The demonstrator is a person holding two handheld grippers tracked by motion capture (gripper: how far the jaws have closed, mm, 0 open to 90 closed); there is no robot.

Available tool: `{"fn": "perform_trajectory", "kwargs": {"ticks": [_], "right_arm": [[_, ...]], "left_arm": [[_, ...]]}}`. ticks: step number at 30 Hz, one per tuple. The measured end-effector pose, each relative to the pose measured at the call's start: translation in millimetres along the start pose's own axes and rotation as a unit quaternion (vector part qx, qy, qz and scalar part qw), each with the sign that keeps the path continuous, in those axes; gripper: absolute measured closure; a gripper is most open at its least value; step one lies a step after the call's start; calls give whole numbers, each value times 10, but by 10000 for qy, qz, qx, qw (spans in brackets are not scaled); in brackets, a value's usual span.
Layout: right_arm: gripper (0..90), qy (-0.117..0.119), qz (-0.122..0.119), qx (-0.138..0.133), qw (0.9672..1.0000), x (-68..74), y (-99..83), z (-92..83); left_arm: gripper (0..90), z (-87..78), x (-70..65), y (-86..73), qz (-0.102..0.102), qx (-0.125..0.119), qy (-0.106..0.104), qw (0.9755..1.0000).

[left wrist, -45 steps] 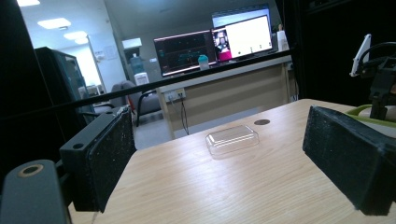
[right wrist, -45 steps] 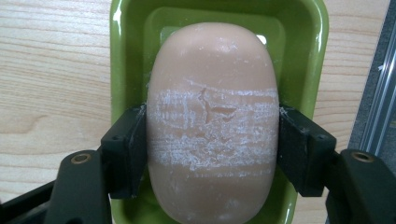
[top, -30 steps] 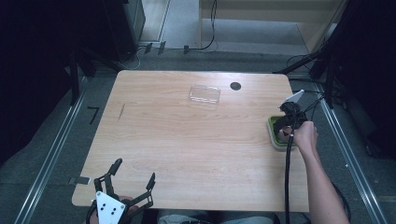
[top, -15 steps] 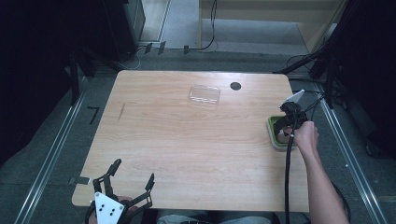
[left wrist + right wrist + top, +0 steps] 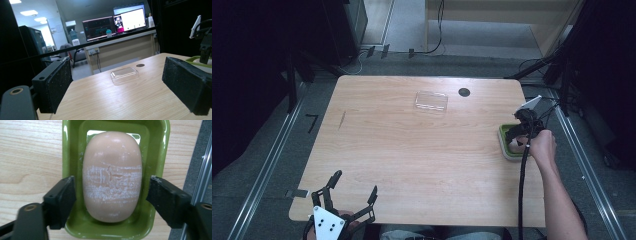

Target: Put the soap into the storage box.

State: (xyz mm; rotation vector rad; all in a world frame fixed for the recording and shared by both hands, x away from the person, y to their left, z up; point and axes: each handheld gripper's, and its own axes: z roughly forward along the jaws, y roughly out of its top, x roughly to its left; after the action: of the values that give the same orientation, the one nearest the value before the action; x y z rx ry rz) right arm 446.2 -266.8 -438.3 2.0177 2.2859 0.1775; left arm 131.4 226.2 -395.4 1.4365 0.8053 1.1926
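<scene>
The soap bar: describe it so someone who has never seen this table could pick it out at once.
Start at the wooden table and go to its right edge, where the right gripper hangs over a green dish. The soap bar lies in that dish, between the open jaws. It is a peach, rounded oval with a whitish scuffed band across its middle, unlike the clear lid farther back.

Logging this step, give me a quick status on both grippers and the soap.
Right gripper open, jaws just widened, straddling soap bar without touching. Soap lies in green dish. Left gripper open, idle at near table edge. Nothing in the way.
</scene>
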Motion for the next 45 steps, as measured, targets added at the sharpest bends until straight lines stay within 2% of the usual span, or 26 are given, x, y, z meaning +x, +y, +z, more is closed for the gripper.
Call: {"fn": "perform_trajectory", "kwargs": {"ticks": [2,7,12,19,29,37,38,43,44,45], "right_arm": [[188,31,12,-29,10000,3,-23,-35],[149,121,-177,-111,9997,54,-110,-159],[134,185,-441,-167,9987,160,-208,-260],[123,201,-901,-143,9956,354,-368,-353],[123,175,-1569,-63,9874,647,-633,-384],[124,166,-1946,-15,9807,790,-848,-370],[126,180,-1932,5,9810,808,-881,-368],[131,188,-2139,52,9767,866,-1044,-336],[132,218,-2223,33,9747,869,-1074,-327],[132,204,-2216,55,9749,886,-1111,-323]], "left_arm": [[99,-3,1,1,5,-2,2,10000],[99,-5,-5,3,31,6,-1,10000],[99,-2,-5,4,18,-2,6,10000],[99,4,-10,3,20,6,-4,10000],[99,8,-13,3,33,7,-8,10000],[99,11,-15,4,31,15,-15,10000],[99,11,-16,4,33,15,-19,10000],[99,16,-21,5,37,24,-27,10000],[99,18,-22,5,32,23,-32,10000],[99,20,-22,6,37,25,-44,10000]]}}
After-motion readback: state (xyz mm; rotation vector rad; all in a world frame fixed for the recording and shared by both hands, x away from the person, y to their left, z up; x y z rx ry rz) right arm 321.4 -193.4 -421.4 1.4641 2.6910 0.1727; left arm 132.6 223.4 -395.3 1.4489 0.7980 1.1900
